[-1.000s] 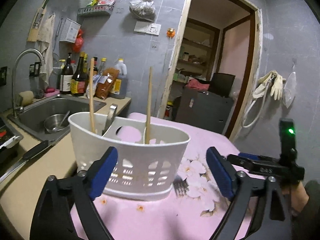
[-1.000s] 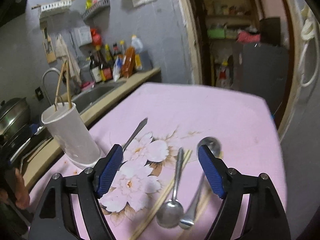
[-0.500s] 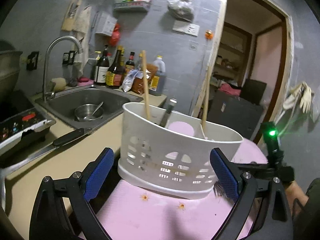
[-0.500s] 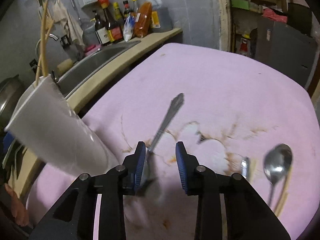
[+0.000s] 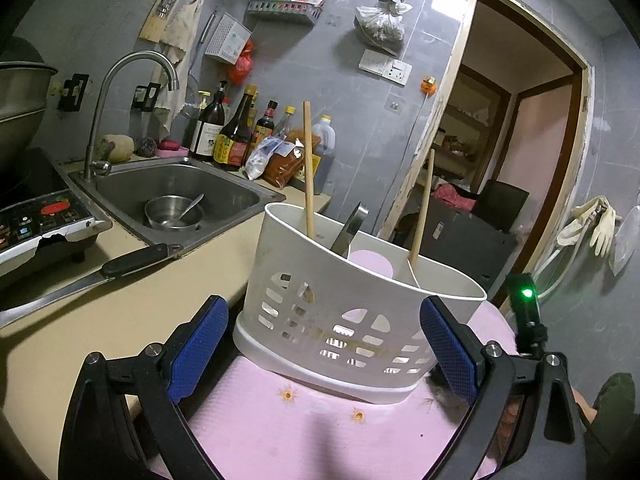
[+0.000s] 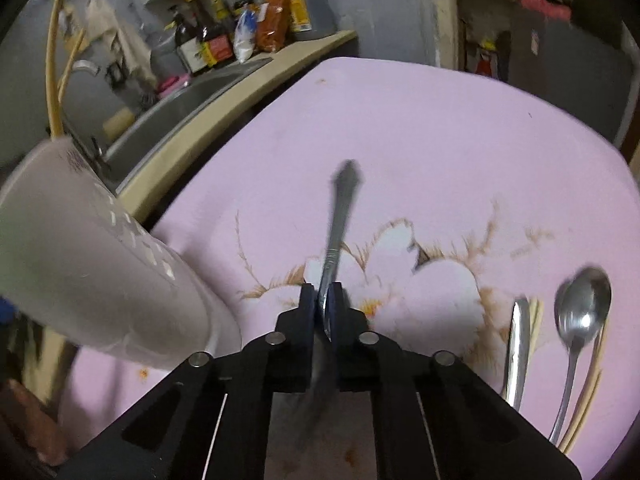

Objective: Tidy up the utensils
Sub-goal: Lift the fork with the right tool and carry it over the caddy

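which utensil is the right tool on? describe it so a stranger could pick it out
On the pink floral tablecloth, right of the white utensil holder, a slim metal utensil points away from the camera. The right tool is shut on it. Unlike the spoons lying loose at the right edge, its far handle end flares to a point.

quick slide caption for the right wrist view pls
Right gripper with jaws shut on a metal utensil's handle over the pink floral tablecloth, white utensil caddy beside it, spoon waiting.
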`<state>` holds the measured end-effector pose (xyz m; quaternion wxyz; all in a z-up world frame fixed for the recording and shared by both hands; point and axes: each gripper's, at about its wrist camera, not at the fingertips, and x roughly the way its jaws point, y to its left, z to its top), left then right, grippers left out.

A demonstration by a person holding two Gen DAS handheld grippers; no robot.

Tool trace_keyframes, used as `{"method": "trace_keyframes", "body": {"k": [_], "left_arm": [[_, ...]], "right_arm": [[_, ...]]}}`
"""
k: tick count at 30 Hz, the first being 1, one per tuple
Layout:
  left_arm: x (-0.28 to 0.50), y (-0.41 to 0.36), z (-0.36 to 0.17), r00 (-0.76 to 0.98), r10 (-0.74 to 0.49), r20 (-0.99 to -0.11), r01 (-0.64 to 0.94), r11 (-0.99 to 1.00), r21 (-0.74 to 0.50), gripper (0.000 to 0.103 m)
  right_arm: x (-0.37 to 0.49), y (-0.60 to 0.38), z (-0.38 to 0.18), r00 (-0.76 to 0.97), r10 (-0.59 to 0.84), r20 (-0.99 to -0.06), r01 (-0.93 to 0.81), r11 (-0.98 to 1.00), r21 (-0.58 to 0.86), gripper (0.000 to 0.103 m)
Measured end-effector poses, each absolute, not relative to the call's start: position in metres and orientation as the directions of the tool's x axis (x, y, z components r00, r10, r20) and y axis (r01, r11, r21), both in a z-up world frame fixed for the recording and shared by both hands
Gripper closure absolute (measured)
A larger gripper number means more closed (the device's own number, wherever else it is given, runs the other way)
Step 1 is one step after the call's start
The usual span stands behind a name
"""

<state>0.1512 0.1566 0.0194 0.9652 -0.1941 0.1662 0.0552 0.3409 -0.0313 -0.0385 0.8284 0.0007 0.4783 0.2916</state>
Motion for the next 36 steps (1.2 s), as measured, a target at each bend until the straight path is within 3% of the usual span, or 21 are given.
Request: {"method": "trace_keyframes", "body": {"k": [9, 16, 24, 29, 36], "left_arm": [[0.153, 0.155, 0.018, 0.937, 0.030, -0.347, -0.164, 0.918, -0.362, 0.009], [0.153, 0.155, 0.018, 0.937, 0.029, -0.349, -0.166, 0.915, -0.368, 0.009], [0.150, 0.156, 0.017, 0.942, 0.038, -0.332, -0.172, 0.907, -0.384, 0.009], [0.146, 0.162, 0.017, 0.946, 0.044, -0.322, -0.181, 0.895, -0.407, 0.009], [0.144, 0.167, 0.017, 0.947, 0.044, -0.318, -0.185, 0.885, -0.428, 0.009]], "right_arm": [[0.301, -0.085, -0.021, 0.452, 0.631, -0.630, -0.450, 0.771, 0.450, 0.100], [0.262, -0.098, 0.022, 0.626, 0.689, -0.364, -0.526, 0.719, 0.455, 0.100], [0.256, -0.043, 0.074, 0.667, 0.743, -0.059, -0.673, 0.634, 0.382, 0.100], [0.260, -0.006, 0.071, 0.705, 0.710, 0.006, -0.682, 0.675, 0.283, 0.100], [0.255, 0.021, 0.046, 0.751, 0.660, -0.013, -0.652, 0.745, 0.141, 0.100]]}}
